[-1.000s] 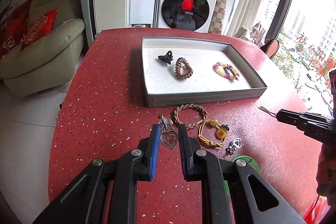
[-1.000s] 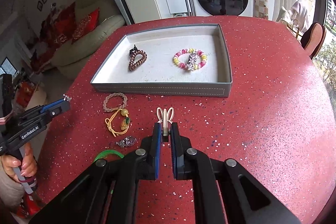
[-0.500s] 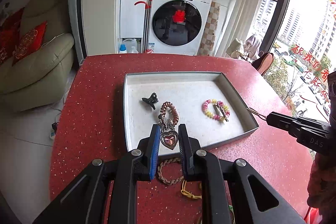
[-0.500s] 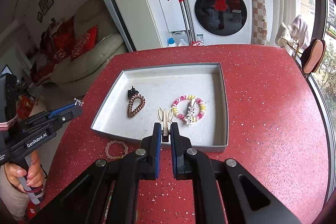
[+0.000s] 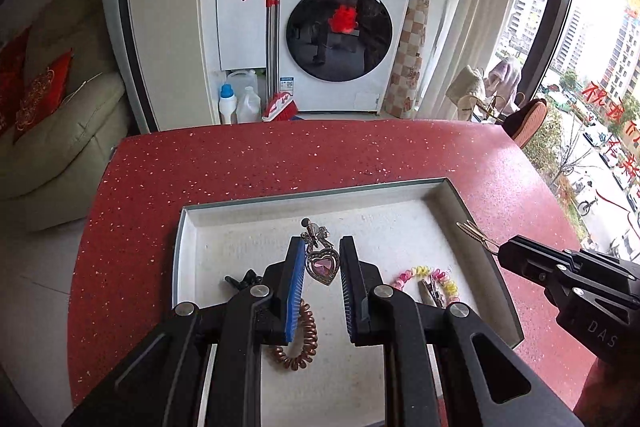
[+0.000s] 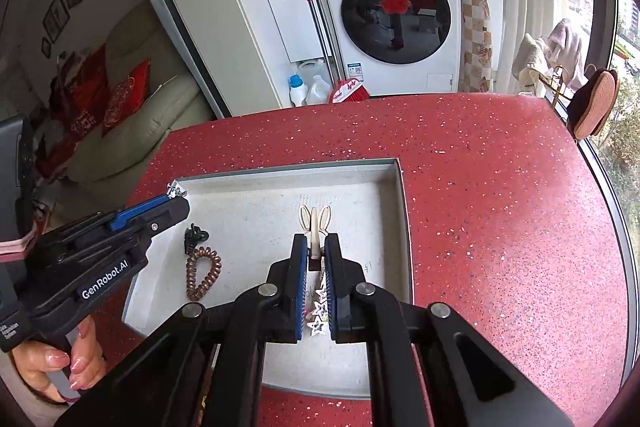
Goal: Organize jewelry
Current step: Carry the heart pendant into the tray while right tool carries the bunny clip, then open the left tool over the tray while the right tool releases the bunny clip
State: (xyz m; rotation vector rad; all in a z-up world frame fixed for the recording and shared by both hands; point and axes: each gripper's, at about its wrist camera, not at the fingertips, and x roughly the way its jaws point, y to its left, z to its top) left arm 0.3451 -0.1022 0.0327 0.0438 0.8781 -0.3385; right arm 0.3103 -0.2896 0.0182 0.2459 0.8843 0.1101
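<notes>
Bare tray point(image 5: 384, 223) floor toward its far wall, coil tie point(image 6: 202, 273), black claw clip point(image 6: 194, 237) crowding the left

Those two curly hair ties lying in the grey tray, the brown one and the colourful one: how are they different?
The brown hair tie is one coppery colour; the colourful hair tie mixes pink and yellow coils. The brown one is pulled into a long, narrow loop; the colourful one lies rounder, with a metal clip resting across it. The brown one sits nearer the tray's left side. Both are spiral coil loops lying flat in the tray.
</notes>
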